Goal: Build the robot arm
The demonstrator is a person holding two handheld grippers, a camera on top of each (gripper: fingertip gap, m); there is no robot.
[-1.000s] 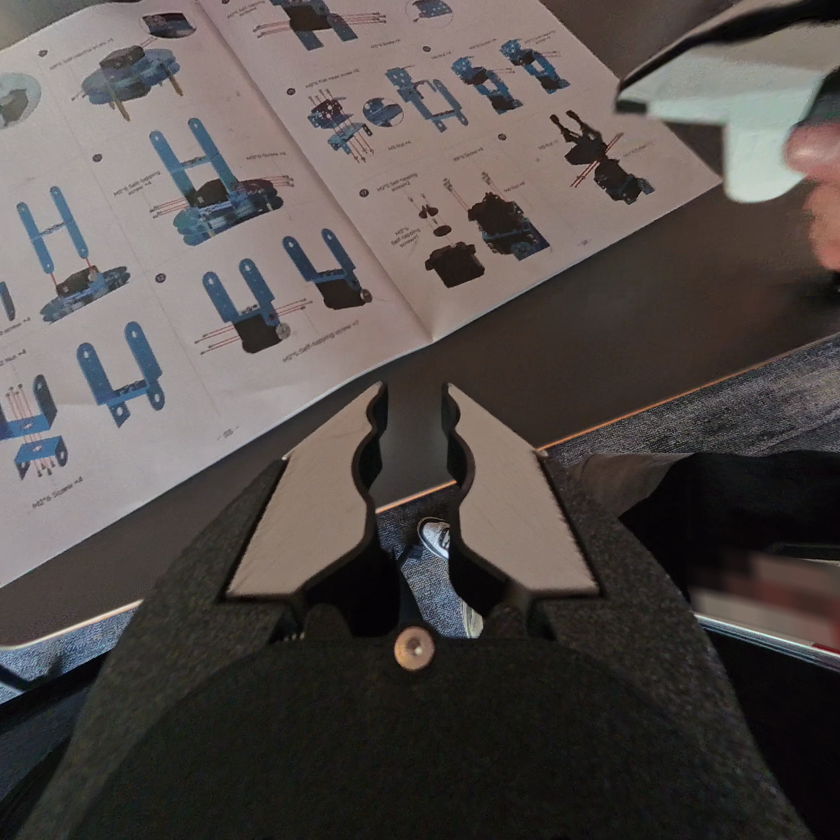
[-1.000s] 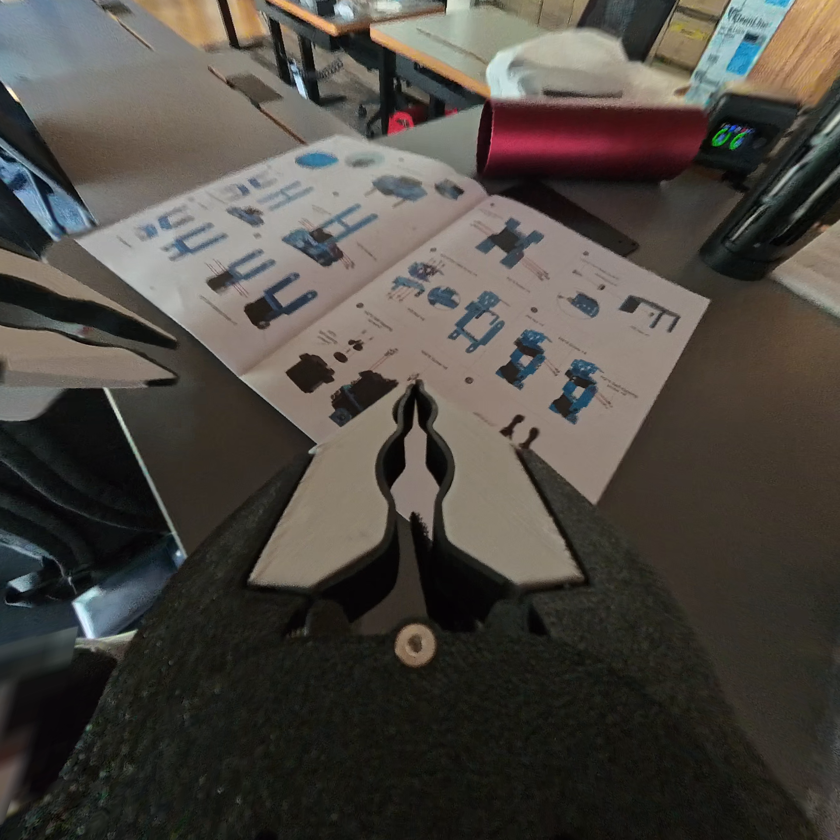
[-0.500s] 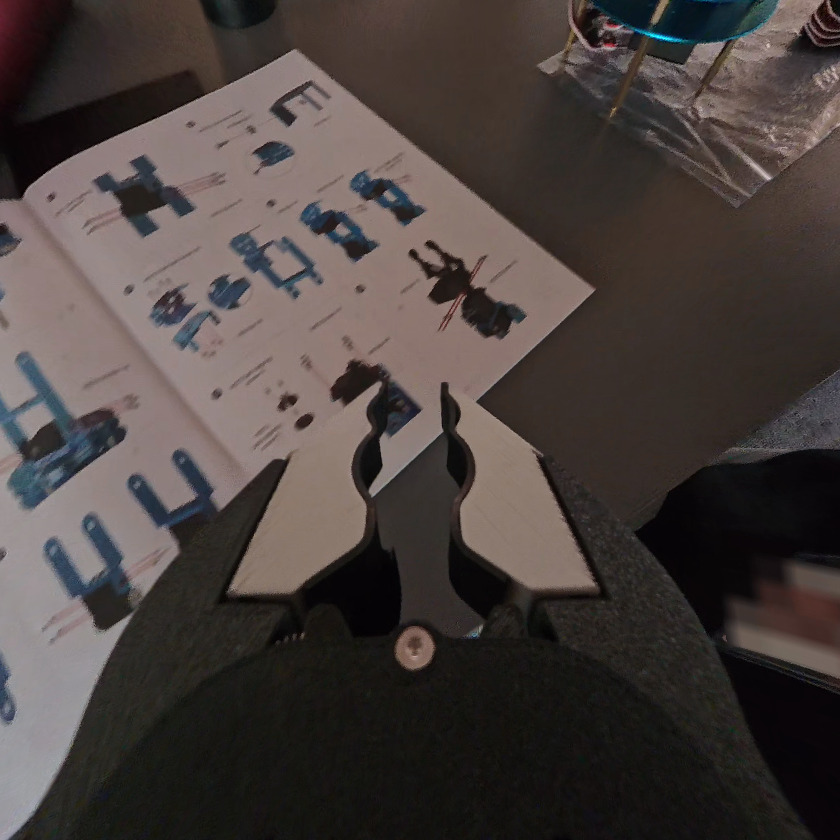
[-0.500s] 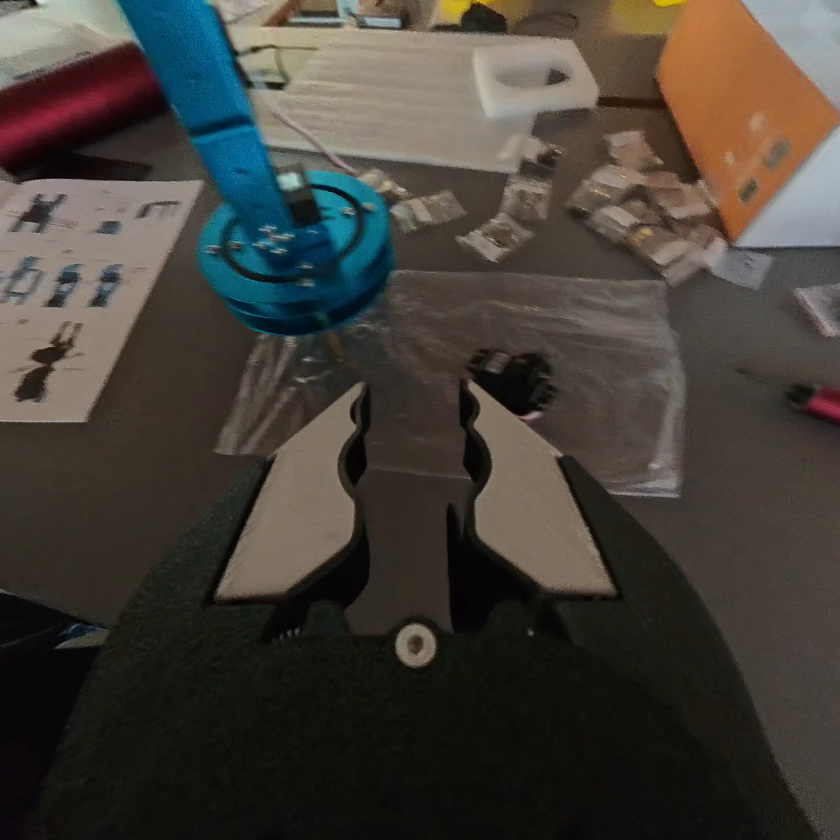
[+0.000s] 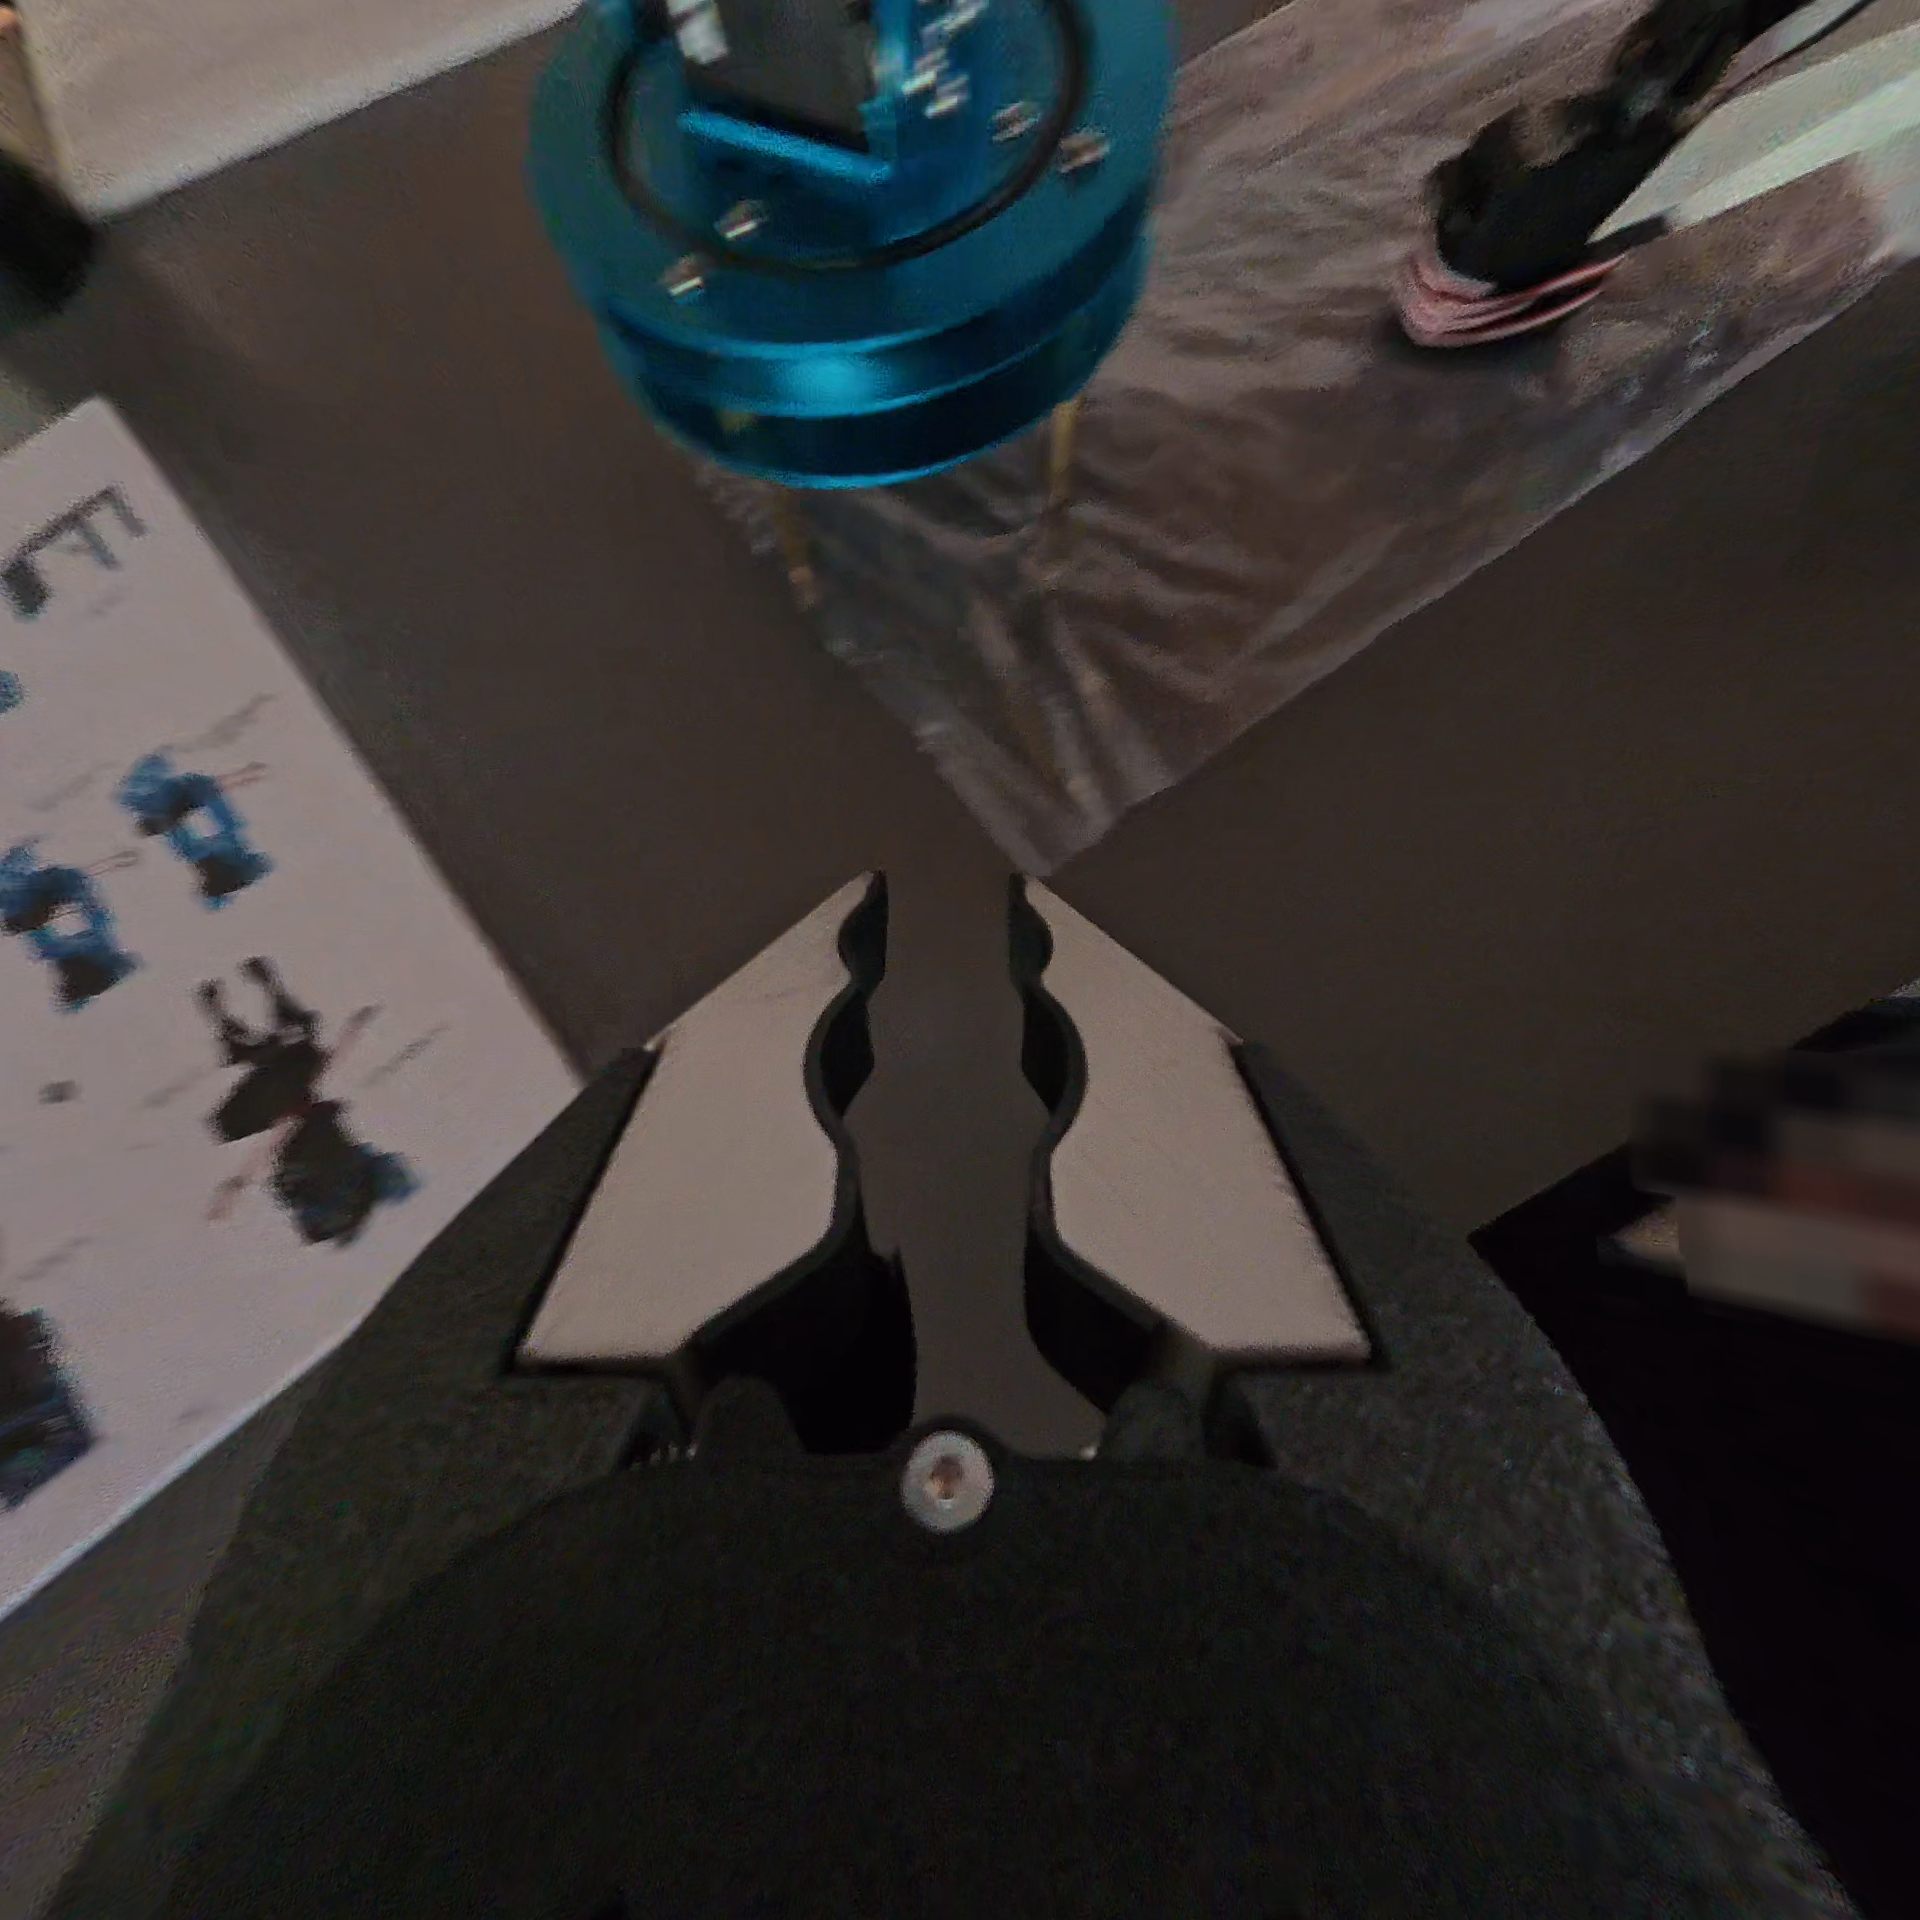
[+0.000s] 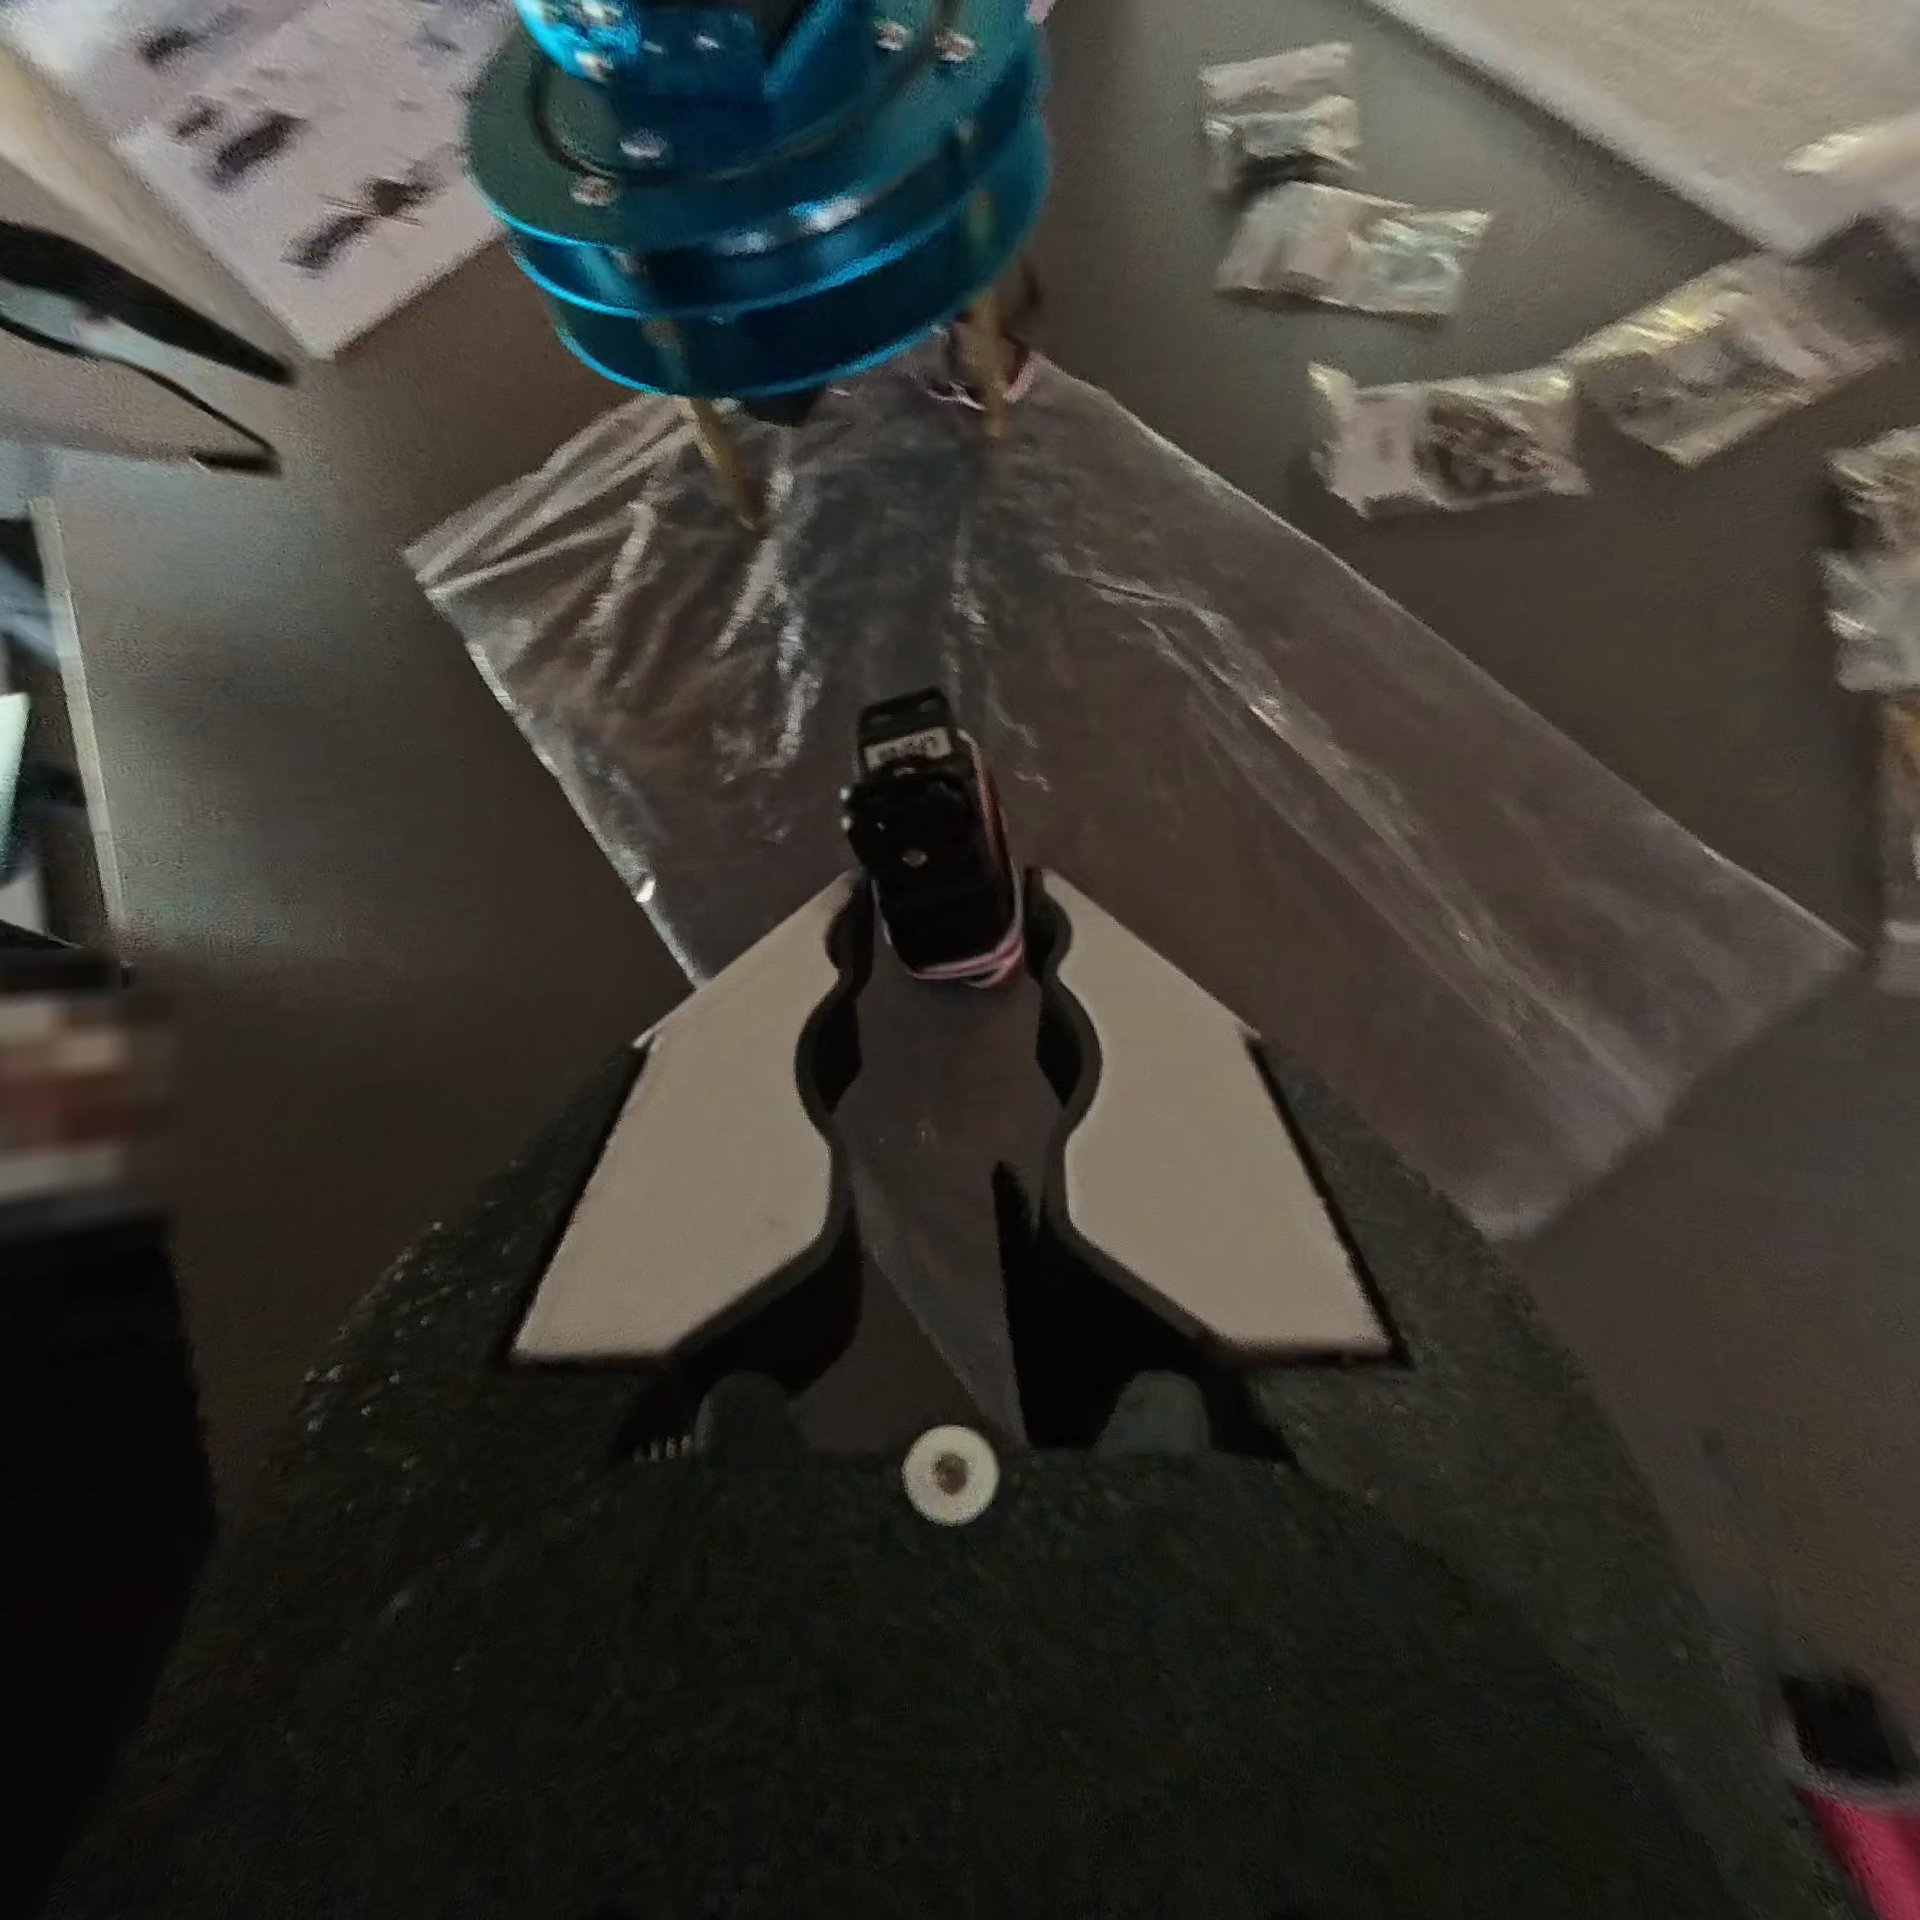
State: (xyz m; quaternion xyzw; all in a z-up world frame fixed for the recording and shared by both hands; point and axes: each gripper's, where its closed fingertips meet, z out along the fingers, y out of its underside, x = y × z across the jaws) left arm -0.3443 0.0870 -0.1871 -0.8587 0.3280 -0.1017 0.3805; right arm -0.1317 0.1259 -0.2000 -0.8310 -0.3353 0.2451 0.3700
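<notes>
— Motor box: where do we see it?

— The small black motor box with pink and white wires (image 6: pixel 925 831) sits mid-frame in our right view, on the crinkly clear plastic bag (image 6: pixel 1299 810). Its long side points up the frame, away from us.

— Which of our tools is closer?

— Our right gripper (image 6: pixel 948 894). Its grey fingers (image 6: pixel 727 1143) sit on both sides of the box. We cannot tell if they squeeze it; the view is blurry.

— And our left gripper (image 5: pixel 948 894)?

— Fingers apart, nothing between them, low over the dark table (image 5: pixel 1455 779). The box is far off, upper right in that view.

— What else is near?

— The round shiny blue metal stand on thin gold legs (image 6: pixel 748 208), top of frame, past the box.
</notes>
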